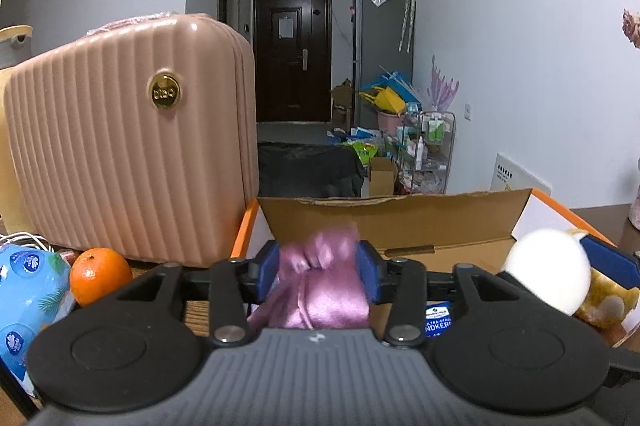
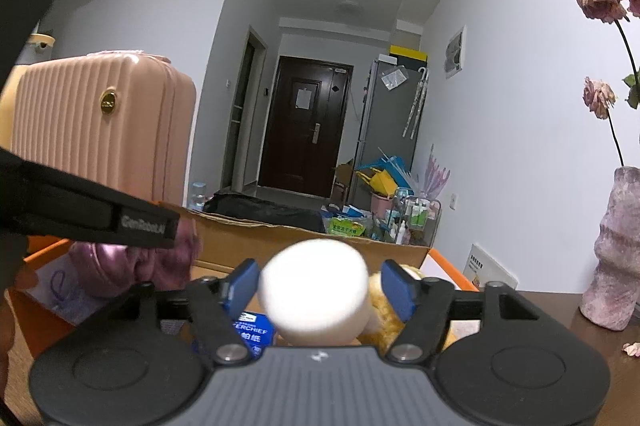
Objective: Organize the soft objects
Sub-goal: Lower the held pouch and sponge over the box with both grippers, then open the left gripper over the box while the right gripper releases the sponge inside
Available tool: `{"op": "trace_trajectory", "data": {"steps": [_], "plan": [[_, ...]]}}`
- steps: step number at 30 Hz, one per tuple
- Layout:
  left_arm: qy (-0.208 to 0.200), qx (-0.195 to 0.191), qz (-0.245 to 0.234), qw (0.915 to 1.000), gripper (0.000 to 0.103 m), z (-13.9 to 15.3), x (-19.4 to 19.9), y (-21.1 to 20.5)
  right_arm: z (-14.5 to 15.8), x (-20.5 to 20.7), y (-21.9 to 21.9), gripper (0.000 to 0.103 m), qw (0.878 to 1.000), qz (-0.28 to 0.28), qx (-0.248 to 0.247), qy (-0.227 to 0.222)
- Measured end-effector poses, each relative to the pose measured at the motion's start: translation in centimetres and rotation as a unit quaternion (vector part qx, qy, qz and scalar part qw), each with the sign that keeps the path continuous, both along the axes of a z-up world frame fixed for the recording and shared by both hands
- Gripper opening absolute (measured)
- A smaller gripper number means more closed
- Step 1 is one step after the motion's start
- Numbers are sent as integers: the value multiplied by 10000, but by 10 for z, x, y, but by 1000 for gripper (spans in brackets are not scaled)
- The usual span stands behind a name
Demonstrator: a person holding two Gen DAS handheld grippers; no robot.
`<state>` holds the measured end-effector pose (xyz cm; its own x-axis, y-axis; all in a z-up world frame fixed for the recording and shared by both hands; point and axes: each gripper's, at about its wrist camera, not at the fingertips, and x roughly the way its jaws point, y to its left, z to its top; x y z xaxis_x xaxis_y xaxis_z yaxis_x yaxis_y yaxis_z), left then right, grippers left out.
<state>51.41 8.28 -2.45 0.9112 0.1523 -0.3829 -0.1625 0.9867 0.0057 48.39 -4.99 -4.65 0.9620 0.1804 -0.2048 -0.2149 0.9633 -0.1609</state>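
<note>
cluttered hallway behind; open cardboard box with orange rim [image 1: 404,226] below. left gripper [image 1: 320,268] parted around shiny purple satin pouch [image 1: 320,290], right gripper [image 2: 318,288] parted around soft white foam cylinder [image 2: 316,290], both over box, clear of pads, seemingly dropping in.

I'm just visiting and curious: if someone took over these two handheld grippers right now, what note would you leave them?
Left gripper: purple pouch fills its jaws over the box; grip unclear.
Right gripper: open, white soft puff loose between its pads.
Done: yellow plush in box.
Left: drop both in; blue tissue pack sits outside it.
</note>
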Motion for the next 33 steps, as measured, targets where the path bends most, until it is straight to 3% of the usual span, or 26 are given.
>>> {"op": "trace_trajectory", "data": {"steps": [4,6,8,33], "plan": [[-224,106,159,9996,91,3,-6,-1,1,2,-3,90,9999,-75,91,30],[-360,75,201,9991,103,5,-11,0,0,3,-5,95,9998,-104,137,41],[-474,48,238,9986,103,7,-14,-1,0,5,-5,103,9998,-134,115,77],[-581,106,356,9976,103,5,-20,-2,-2,1,-6,103,9998,-189,18,24]]}}
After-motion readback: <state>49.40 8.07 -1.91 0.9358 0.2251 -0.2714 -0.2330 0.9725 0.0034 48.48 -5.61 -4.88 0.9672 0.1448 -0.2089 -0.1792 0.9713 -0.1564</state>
